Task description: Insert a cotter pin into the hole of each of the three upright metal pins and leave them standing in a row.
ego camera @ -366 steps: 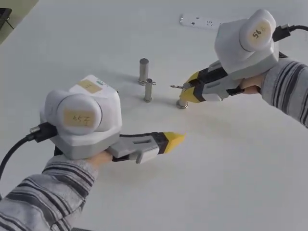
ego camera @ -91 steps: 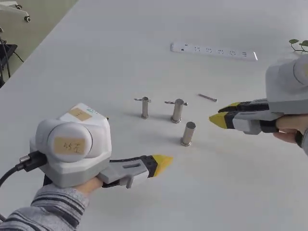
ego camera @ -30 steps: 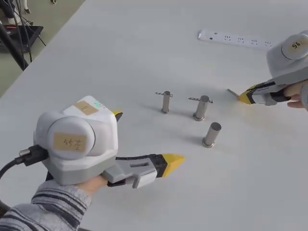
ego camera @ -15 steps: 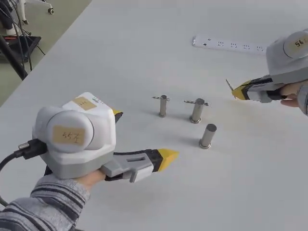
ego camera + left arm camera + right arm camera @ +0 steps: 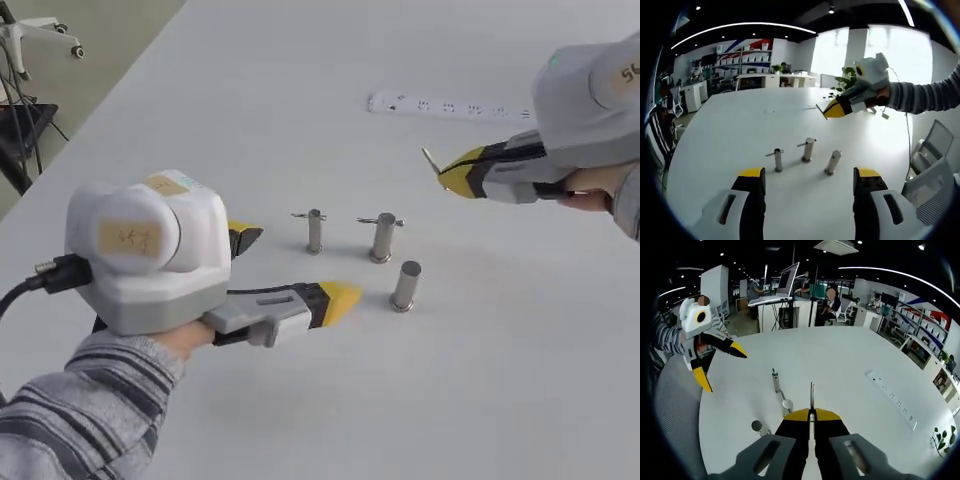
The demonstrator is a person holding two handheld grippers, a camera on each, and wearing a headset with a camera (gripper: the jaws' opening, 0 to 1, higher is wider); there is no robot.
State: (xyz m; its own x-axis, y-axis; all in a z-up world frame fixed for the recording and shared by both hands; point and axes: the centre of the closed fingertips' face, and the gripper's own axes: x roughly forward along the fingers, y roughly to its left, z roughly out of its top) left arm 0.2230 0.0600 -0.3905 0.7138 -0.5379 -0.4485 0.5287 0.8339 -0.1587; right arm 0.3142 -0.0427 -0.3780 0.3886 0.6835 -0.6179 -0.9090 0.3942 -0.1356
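Note:
Three upright metal pins stand on the white table (image 5: pixel 500 400). The left pin (image 5: pixel 315 231) and the middle pin (image 5: pixel 383 238) each carry a cotter pin through the top. The nearer pin (image 5: pixel 405 286) is bare. My right gripper (image 5: pixel 452 176) hovers above and to the right of them, shut on a cotter pin (image 5: pixel 431 159) that sticks out of its tips (image 5: pixel 812 392). My left gripper (image 5: pixel 292 267) stands open, low and left of the pins, with nothing between its fingers (image 5: pixel 753 173). The left gripper view has the three pins (image 5: pixel 808 149) ahead and the right gripper (image 5: pixel 836 108) above them.
A white power strip (image 5: pixel 450 106) lies on the far side of the table. The table's left edge (image 5: pixel 120 95) drops to the floor, where chair legs (image 5: pixel 40 35) stand. In the right gripper view, desks and seated people are beyond the table.
The right gripper has risen from the table with the cotter pin and come left, closer to the upright pins. The left gripper stays open in about the same place.

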